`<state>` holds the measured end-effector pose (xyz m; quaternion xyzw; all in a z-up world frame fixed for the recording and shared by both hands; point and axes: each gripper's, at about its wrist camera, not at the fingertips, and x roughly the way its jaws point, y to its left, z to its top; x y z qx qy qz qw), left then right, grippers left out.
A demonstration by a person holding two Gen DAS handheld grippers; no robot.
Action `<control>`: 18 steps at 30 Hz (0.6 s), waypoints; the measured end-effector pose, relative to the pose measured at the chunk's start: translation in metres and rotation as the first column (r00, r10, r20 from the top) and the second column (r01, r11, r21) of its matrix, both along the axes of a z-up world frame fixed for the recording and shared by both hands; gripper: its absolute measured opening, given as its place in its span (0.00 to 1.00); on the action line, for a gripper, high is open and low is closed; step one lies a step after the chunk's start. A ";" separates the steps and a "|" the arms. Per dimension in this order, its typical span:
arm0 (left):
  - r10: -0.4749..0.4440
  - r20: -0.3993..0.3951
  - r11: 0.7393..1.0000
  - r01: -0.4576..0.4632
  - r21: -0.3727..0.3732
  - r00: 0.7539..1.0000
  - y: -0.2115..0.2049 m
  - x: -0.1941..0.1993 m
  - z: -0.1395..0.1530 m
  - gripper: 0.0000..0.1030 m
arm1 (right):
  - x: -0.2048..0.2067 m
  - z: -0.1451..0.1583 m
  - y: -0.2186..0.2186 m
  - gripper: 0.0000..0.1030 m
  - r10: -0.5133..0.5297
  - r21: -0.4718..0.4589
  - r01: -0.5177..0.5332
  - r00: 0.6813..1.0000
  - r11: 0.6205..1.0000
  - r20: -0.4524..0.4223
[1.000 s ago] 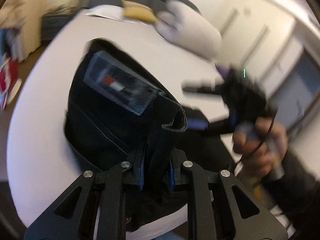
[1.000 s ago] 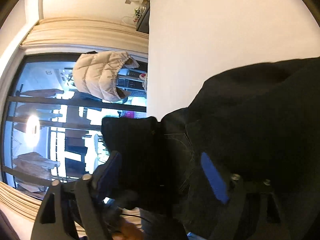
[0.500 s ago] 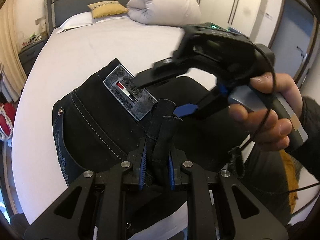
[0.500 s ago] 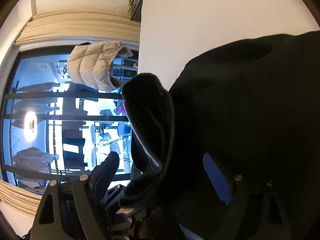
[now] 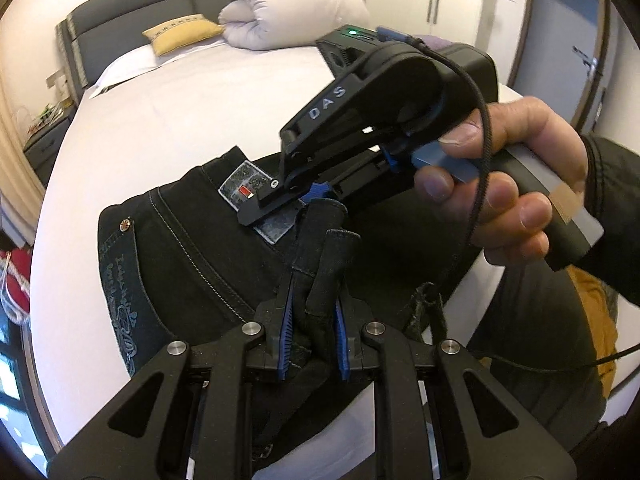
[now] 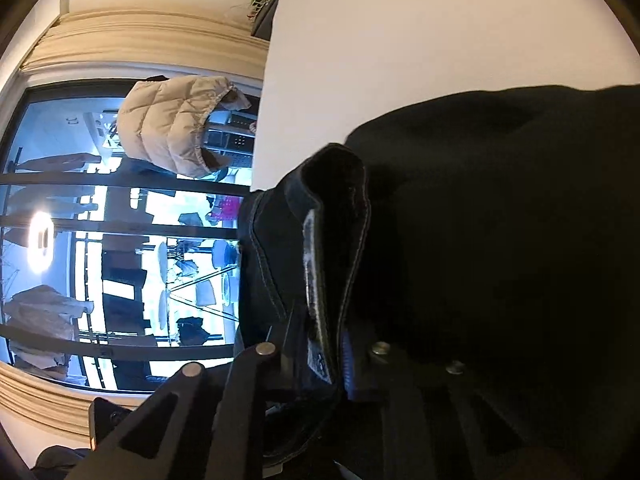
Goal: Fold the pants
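Black jeans (image 5: 192, 248) with a grey label patch lie on a white bed (image 5: 180, 112). My left gripper (image 5: 314, 320) is shut on an upright bunch of their dark fabric. Just beyond it, a person's hand (image 5: 512, 184) holds my right gripper (image 5: 292, 200), whose tips sit over the label patch at the waistband. In the right wrist view the jeans (image 6: 500, 220) fill the right side, and a folded edge of them stands between the jaws of my right gripper (image 6: 320, 344). Those jaws are closing and press on that fold.
A rolled white duvet (image 5: 288, 12) and a yellow pillow (image 5: 180, 34) lie by the grey headboard. A door (image 5: 560, 20) stands at the right. Past the bed's edge, a beige puffer jacket (image 6: 176, 128) hangs before a large window (image 6: 100, 260).
My right gripper came over the waistband and its jaws closed onto the raised fold. My left gripper shifted and rolled, still gripping its bunch of fabric.
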<state>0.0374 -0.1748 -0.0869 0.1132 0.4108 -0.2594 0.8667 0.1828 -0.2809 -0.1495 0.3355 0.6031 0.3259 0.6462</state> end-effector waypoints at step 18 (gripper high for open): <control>-0.150 0.000 0.988 0.150 0.045 0.989 -0.041 -0.008 -0.019 0.14 | 0.016 -0.007 -0.029 0.13 0.010 -0.091 -0.009 1.000 0.996 0.016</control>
